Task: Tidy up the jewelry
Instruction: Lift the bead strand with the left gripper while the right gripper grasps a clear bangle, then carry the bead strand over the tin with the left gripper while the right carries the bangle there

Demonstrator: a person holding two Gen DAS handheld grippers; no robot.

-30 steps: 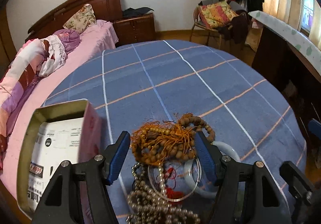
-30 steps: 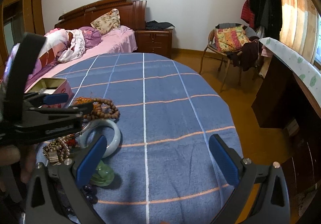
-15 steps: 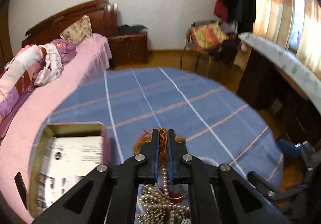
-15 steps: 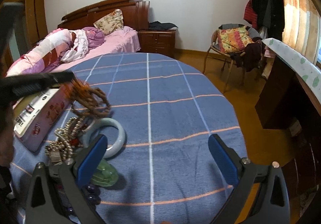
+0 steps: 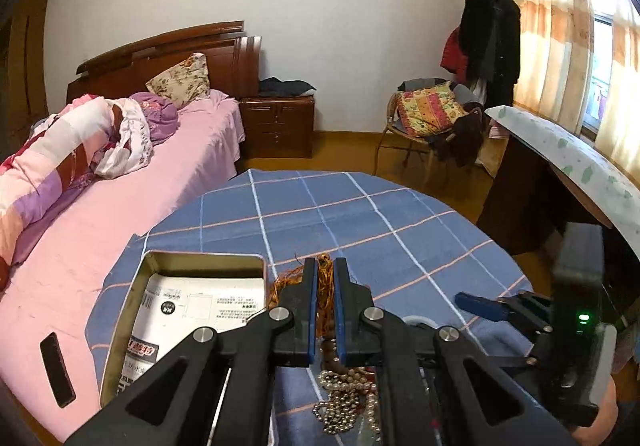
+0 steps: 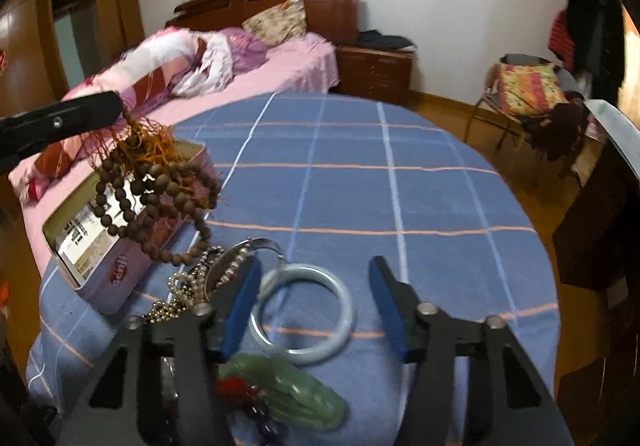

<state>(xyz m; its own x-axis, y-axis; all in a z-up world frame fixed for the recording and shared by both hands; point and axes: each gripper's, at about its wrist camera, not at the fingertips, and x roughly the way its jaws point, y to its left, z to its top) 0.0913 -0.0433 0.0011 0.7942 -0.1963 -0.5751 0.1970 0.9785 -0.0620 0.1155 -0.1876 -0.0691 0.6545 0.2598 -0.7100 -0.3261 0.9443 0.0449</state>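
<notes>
My left gripper (image 5: 325,278) is shut on the orange tassels of a brown bead necklace (image 6: 152,186). The necklace hangs in the air beside the open tin box (image 6: 100,278); the same gripper (image 6: 116,110) comes in from the left in the right wrist view. My right gripper (image 6: 316,306) hangs low over the table with its jaws closing. A pale jade bangle (image 6: 304,310) lies flat between them, and the pads are not pressing on it. A green jade pendant (image 6: 296,394) and a silver bead chain (image 6: 180,294) lie nearby.
The round table has a blue checked cloth (image 5: 360,214). The tin box (image 5: 200,266) holds printed paper and stands at the table's left edge, next to a pink bed (image 5: 140,198). A chair (image 5: 428,118) and a desk (image 5: 560,150) stand to the right.
The left gripper shut on the bead necklace and lifted it off the pile, up beside the tin. The right gripper moved left over the bangle and its jaws narrowed.
</notes>
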